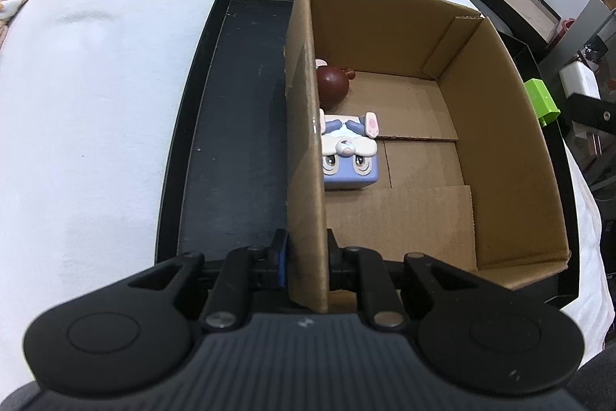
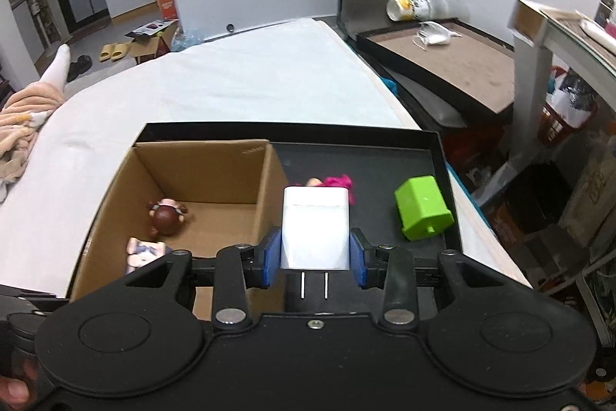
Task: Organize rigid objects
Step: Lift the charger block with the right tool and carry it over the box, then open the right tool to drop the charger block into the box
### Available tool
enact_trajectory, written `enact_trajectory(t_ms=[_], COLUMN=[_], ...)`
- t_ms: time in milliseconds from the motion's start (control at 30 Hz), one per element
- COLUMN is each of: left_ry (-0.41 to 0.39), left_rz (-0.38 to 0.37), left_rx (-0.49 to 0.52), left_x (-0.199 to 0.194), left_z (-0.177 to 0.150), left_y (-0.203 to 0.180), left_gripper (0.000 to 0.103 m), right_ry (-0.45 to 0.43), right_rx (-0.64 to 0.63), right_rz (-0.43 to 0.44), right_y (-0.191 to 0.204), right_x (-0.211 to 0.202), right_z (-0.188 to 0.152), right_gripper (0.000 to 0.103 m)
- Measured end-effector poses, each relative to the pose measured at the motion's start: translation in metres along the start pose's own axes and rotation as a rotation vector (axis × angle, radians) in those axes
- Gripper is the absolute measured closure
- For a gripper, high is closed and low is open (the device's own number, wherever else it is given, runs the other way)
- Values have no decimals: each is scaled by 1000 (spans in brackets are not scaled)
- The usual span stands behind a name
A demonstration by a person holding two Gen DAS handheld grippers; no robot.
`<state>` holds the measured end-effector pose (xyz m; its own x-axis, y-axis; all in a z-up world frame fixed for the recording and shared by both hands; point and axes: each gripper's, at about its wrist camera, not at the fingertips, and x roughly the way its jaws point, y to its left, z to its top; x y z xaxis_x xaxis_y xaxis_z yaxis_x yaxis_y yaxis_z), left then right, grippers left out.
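Note:
A cardboard box (image 1: 496, 126) stands inside a shallow black tray (image 1: 231, 126) on a white bed. My left gripper (image 1: 307, 249) is shut on the box's left wall (image 1: 304, 149). Inside the box lie a brown-headed figurine (image 1: 333, 85) and a purple bunny cube (image 1: 348, 153); both also show in the right wrist view, figurine (image 2: 166, 216) and cube (image 2: 144, 251). My right gripper (image 2: 315, 249) is shut on a white plug charger (image 2: 315, 230), held above the tray (image 2: 385, 156) just right of the box (image 2: 200, 187). A green block (image 2: 421, 212) and a pink-haired toy (image 2: 338, 183) lie in the tray.
The white bed sheet (image 2: 250, 83) spreads behind and to the left. A dark side table (image 2: 454, 64) with a tipped cup (image 2: 419, 8) stands at the right. Cluttered shelves (image 2: 569, 126) lie beyond the bed's right edge. The green block shows past the box (image 1: 543, 99).

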<state>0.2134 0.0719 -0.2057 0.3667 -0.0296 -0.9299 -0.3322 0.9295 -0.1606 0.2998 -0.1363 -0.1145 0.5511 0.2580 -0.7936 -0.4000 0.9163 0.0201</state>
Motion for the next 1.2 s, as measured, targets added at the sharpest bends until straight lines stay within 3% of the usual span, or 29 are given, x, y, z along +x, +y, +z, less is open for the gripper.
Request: enact_trajectory(t_ms=[600, 1200], left_ry=[6, 9], left_rz=[-18, -49], left_rx=[-26, -63], left_x=[-1, -1], left_z=[-3, -4], left_y=[1, 8], left_gripper=[87, 87], right_ry=[18, 59], right_rx=[-95, -148], right_rz=[37, 51], right_y=[60, 88], right_x=[8, 41], right_z=[11, 22], right_gripper=[66, 66])
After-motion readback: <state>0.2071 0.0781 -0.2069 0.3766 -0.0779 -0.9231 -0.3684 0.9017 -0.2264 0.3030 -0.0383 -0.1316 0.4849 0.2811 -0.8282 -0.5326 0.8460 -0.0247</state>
